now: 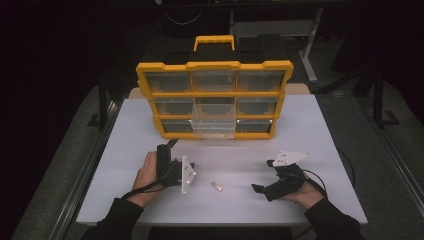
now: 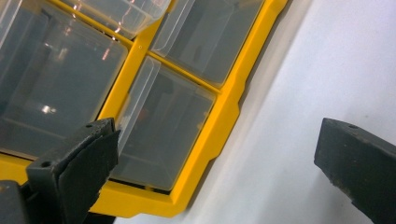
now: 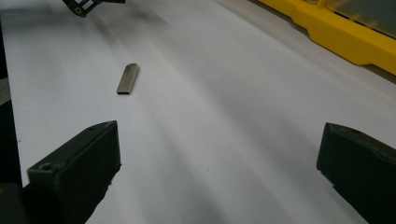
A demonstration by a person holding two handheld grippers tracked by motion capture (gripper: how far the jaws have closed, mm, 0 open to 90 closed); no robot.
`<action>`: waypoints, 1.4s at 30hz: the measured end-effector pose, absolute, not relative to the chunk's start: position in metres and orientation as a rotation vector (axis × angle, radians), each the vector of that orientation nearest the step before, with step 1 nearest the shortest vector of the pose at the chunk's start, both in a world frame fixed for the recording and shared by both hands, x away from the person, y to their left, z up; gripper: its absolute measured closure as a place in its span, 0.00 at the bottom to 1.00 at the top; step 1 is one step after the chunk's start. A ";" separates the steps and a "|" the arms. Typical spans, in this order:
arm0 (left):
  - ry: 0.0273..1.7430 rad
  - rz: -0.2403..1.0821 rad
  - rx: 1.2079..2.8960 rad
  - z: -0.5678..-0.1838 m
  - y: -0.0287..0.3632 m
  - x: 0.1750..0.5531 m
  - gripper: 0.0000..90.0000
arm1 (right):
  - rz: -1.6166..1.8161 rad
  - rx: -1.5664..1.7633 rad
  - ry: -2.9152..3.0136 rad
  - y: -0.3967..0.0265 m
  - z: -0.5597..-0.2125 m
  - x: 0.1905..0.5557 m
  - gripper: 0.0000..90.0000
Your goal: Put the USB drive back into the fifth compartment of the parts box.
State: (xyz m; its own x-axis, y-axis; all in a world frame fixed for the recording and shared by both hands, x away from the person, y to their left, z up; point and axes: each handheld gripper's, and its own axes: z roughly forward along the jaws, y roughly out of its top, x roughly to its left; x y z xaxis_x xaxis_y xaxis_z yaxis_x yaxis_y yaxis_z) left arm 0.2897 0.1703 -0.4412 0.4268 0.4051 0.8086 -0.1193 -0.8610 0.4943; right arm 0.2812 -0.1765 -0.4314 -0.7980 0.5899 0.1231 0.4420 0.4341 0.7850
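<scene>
1. On the white table [image 1: 300, 130], near its front edge, a small flat metal piece [image 1: 216, 186] lies alone between the two grippers, touching neither. In the right gripper view the same piece [image 3: 128, 79] appears as a slim grey bar lying flat, well ahead of the jaws and to their left.
2. Left gripper [image 1: 172, 170]: held in the person's left hand [image 1: 146, 175], just left of the metal piece. Its own view [image 2: 215, 168] shows the two black jaws spread wide with nothing between them; they point towards the lower corner of the organizer.
3. Right gripper [image 1: 270, 187]: held in the person's right hand [image 1: 300, 192], to the right of the metal piece. In its own view [image 3: 217, 172] the jaws stand wide apart and grip nothing, with bare table surface between them.
4. Yellow organizer [image 1: 215, 67]: stands upright at the back of the table, with clear drawers in three rows of three and a yellow handle [image 1: 214, 41] on top.
5. Clear drawer [image 1: 214, 122]: the lower middle drawers stick out from the frame towards the person; what lies inside cannot be told.
6. Organizer frame [image 2: 219, 126]: in the left gripper view its yellow corner rests on the table, with closed clear drawers behind it.
</scene>
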 end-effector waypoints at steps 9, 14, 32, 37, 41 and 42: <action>0.318 1.342 2.189 -0.439 0.171 0.292 0.00 | 1.298 0.914 2.512 -0.177 -0.431 0.281 0.00; 0.365 1.285 2.181 -0.437 0.172 0.293 0.00 | 1.298 0.914 2.511 -0.177 -0.431 0.281 0.00; 0.560 1.050 2.124 -0.431 0.180 0.300 0.00 | 1.303 0.919 2.506 -0.177 -0.431 0.281 0.00; 0.623 0.963 2.091 -0.429 0.183 0.302 0.00 | 1.304 0.920 2.504 -0.177 -0.431 0.281 0.00; 0.658 0.898 2.070 -0.429 0.185 0.305 0.00 | 1.303 0.920 2.505 -0.177 -0.431 0.282 0.00; 0.662 0.884 2.070 -0.429 0.186 0.305 0.00 | 1.303 0.921 2.504 -0.177 -0.431 0.282 0.00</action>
State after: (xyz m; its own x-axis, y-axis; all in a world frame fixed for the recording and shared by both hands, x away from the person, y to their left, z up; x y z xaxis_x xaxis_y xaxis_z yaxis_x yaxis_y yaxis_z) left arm 0.3052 0.1859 -0.4287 0.6232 0.6924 0.3635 0.1544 -0.5646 0.8108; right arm 0.2817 -0.1772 -0.4312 -0.7942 0.5945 0.1255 0.4440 0.4268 0.7878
